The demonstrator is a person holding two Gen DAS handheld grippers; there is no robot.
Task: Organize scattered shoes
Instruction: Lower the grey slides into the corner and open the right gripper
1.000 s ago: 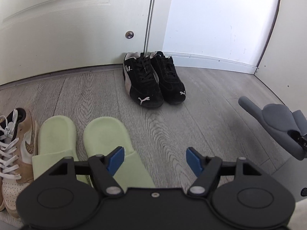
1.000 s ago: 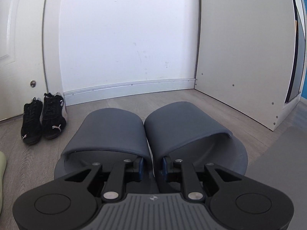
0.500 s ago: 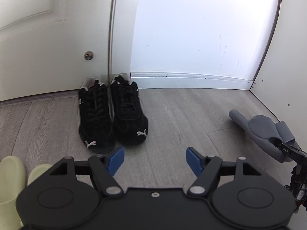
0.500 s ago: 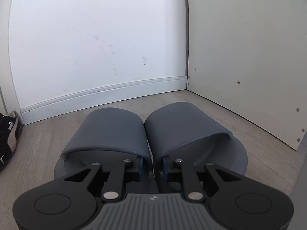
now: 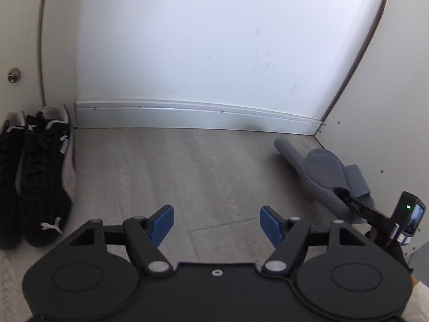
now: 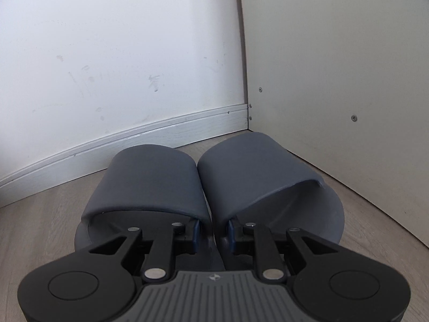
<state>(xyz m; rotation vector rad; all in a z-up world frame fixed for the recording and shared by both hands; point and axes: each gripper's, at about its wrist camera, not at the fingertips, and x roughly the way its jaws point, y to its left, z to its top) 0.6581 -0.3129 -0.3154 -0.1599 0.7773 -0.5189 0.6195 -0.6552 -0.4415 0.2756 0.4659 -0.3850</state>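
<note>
Right gripper: jaws narrow, pinching the touching inner edges of the grey slides, pair side by side and close to the corner of baseboard and white panel. Left gripper: jaws wide, nothing between, over bare wood floor. Black sneakers stood paired at far left by the door.

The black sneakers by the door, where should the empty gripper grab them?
Probably pinch the two inner collar walls together from above with the open left gripper. The black sneakers stand upright, side by side and touching, openings up, heels at the door.
</note>
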